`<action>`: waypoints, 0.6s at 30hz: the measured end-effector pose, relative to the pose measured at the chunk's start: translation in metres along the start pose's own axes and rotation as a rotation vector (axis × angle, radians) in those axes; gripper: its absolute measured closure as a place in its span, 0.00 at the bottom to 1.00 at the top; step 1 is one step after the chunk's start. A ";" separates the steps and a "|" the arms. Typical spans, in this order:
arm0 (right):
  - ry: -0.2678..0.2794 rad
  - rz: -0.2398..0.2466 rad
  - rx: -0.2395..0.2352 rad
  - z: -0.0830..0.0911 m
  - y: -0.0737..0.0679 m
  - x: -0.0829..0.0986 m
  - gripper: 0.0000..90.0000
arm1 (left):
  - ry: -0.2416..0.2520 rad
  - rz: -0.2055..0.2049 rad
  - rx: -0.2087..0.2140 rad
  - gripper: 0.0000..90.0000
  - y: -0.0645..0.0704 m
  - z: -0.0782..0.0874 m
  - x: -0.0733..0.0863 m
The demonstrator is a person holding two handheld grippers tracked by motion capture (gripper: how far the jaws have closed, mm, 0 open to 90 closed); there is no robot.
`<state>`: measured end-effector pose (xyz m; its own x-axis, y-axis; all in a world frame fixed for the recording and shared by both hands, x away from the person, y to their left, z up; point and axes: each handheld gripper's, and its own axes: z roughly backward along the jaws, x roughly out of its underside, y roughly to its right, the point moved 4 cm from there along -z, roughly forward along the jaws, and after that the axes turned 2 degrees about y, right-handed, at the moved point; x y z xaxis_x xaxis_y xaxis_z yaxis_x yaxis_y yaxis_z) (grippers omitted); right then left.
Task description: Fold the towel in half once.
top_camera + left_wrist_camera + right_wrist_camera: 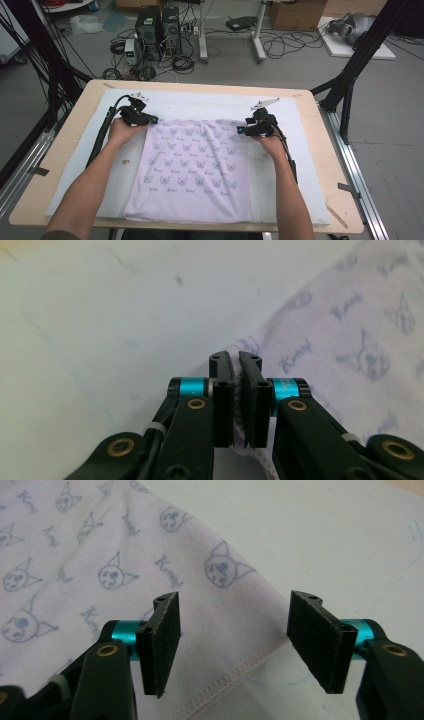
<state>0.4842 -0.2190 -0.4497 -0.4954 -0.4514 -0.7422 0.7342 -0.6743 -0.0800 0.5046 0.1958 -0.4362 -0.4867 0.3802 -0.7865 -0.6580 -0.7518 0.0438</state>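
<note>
a pale printed cloth (192,167) lies flat on the table (320,130). the left gripper (235,371) is clamped on its far left corner, while the right gripper (232,635) hangs with jaws apart over the far right hem. this looks like taking hold for a fold; next the right jaws likely need to close on that edge.

One pale lilac cat-print cloth (192,167); one white mat (210,104); one light wooden table (65,150); two black two-jaw grippers (152,120) (241,130); two black computer towers (148,30) (170,27).

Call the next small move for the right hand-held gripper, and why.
Probably close the right hand-held gripper on the cloth hem. Its jaws stand open astride the stitched edge at the far right corner, while the left hand-held gripper is already shut on the far left corner.
</note>
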 end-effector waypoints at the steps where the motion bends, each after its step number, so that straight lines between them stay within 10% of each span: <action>1: -0.013 -0.002 0.000 0.001 0.001 -0.003 0.41 | 0.040 0.020 -0.024 0.93 -0.002 0.005 -0.005; 4: 0.013 0.014 -0.002 0.006 -0.003 -0.016 0.41 | 0.006 0.008 -0.093 0.80 -0.005 0.006 -0.003; 12: -0.018 0.033 -0.006 0.010 -0.006 -0.023 0.41 | -0.022 0.025 -0.058 0.59 -0.010 0.012 0.004; 18: -0.028 0.047 0.000 0.007 -0.004 -0.027 0.41 | -0.014 0.040 -0.045 0.61 -0.013 0.012 0.004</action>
<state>0.4914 -0.2088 -0.4246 -0.4734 -0.4983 -0.7263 0.7568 -0.6521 -0.0459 0.5042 0.2141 -0.4328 -0.5203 0.3561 -0.7762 -0.6114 -0.7899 0.0474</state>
